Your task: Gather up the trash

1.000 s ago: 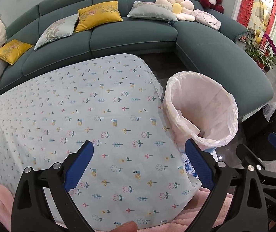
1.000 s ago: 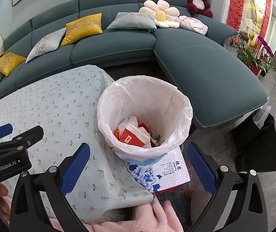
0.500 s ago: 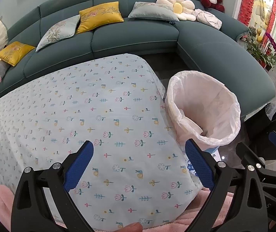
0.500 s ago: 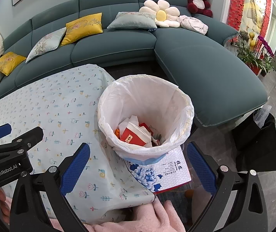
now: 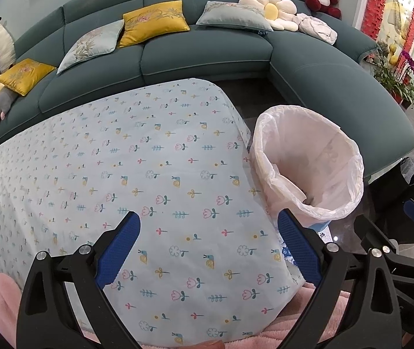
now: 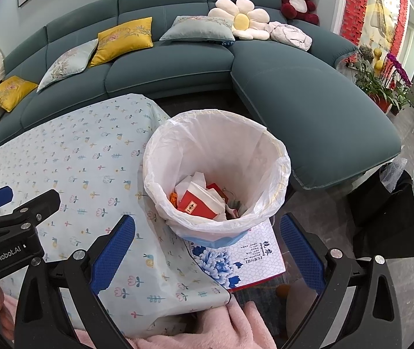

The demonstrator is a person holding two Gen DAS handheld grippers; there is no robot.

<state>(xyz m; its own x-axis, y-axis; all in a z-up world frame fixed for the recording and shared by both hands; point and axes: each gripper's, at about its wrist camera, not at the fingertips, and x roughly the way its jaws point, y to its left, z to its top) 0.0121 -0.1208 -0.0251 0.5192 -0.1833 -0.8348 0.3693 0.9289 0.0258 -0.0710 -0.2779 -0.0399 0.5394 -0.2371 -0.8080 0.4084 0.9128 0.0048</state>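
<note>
Right wrist view: my right tool (image 6: 207,250) hangs open and empty above the lined trash bin (image 6: 217,174), where red cartons and tissue (image 6: 199,200) already lie. My left tool (image 5: 208,245), also open, hovers over the cloth-covered desk (image 5: 125,157). I judge the risk to be snagging the loose liner, tipping the bin.

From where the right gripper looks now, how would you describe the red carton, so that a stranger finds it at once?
Start at the flowered tablecloth in front of the teal sofa; at its right corner stands a bin with a white plastic liner. Look down inside it: the red carton lies among white crumpled papers. It is the only flat, bright red piece there with a small printed label.
</note>
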